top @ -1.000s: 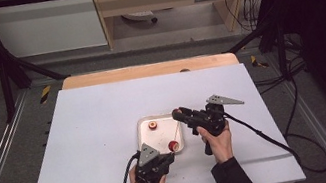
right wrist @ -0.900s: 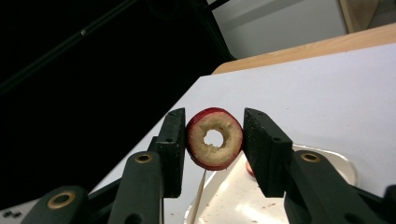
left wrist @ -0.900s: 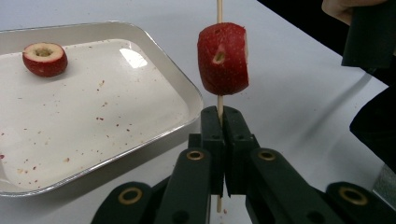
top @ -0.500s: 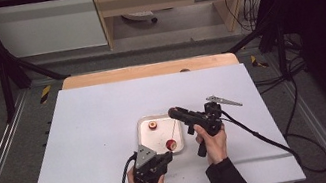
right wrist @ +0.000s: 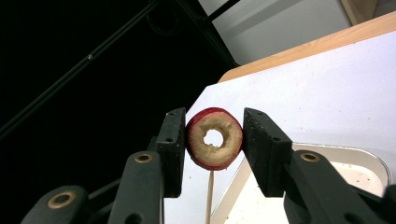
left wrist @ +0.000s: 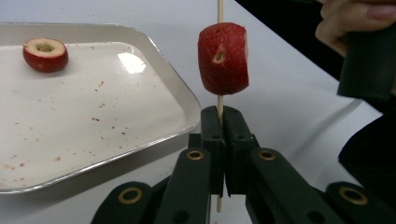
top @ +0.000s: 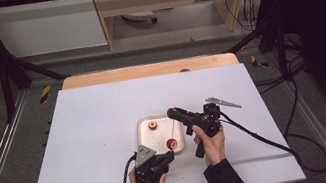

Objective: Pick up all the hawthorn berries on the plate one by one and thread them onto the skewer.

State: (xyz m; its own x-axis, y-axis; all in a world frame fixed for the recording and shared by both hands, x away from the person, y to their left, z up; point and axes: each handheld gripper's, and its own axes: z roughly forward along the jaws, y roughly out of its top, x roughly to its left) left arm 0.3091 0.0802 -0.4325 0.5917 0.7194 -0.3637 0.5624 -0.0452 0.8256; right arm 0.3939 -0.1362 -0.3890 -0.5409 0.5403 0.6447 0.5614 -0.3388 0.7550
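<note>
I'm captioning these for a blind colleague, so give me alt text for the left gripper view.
The left tool is shut on a thin wooden skewer threaded through a red cored fruit piece. To its left, a speckled white tray holds another cored red fruit piece.

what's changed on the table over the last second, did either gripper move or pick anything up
The right gripper swung left and now sits over the top of the skewer, its jaws around a cored red fruit piece. The left gripper shifted slightly but stays shut on the skewer's lower end, one fruit piece threaded on it. The tray and the fruit piece in it stayed put.
</note>
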